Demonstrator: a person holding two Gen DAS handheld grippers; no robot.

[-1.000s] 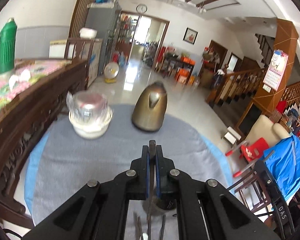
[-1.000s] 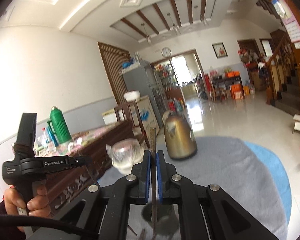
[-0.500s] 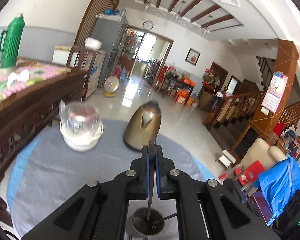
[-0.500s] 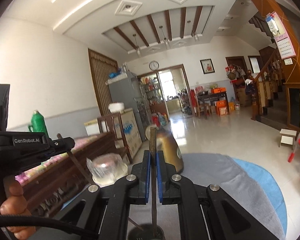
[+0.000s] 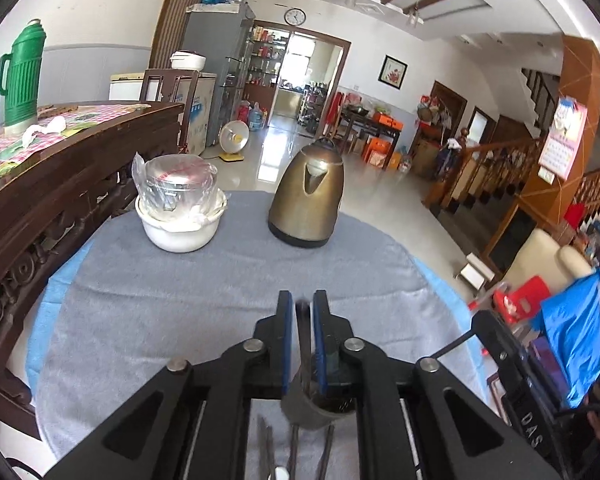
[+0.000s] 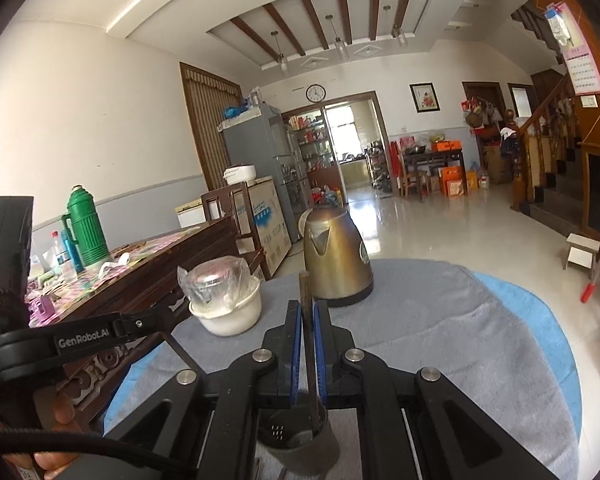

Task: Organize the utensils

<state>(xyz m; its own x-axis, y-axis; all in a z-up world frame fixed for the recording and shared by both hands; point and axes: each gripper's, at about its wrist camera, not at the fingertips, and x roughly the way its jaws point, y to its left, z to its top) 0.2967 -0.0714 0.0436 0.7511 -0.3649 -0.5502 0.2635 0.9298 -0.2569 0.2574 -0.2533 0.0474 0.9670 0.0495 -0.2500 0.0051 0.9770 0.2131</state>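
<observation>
My left gripper (image 5: 300,312) stands nearly shut with a dark chopstick (image 5: 303,344) between its blue pads; whether the pads press it is unclear. The stick's lower end is in a grey utensil cup (image 5: 316,412). Several more utensils (image 5: 296,452) lie on the cloth below the cup. My right gripper (image 6: 306,320) is shut on another dark chopstick (image 6: 308,320), upright, its lower end inside the same cup (image 6: 296,444). The left gripper's body (image 6: 80,340) shows at the left of the right wrist view.
A bronze kettle (image 5: 306,196) and a white bowl (image 5: 180,228) holding a plastic-wrapped metal pot stand at the far side of the grey-clothed round table (image 5: 180,300). A dark wooden sideboard (image 5: 60,184) with a green thermos (image 5: 20,76) runs along the left.
Both grippers have lowered toward the table. The left gripper's jaws have parted slightly around its chopstick. The right chopstick has gone down into the cup.
</observation>
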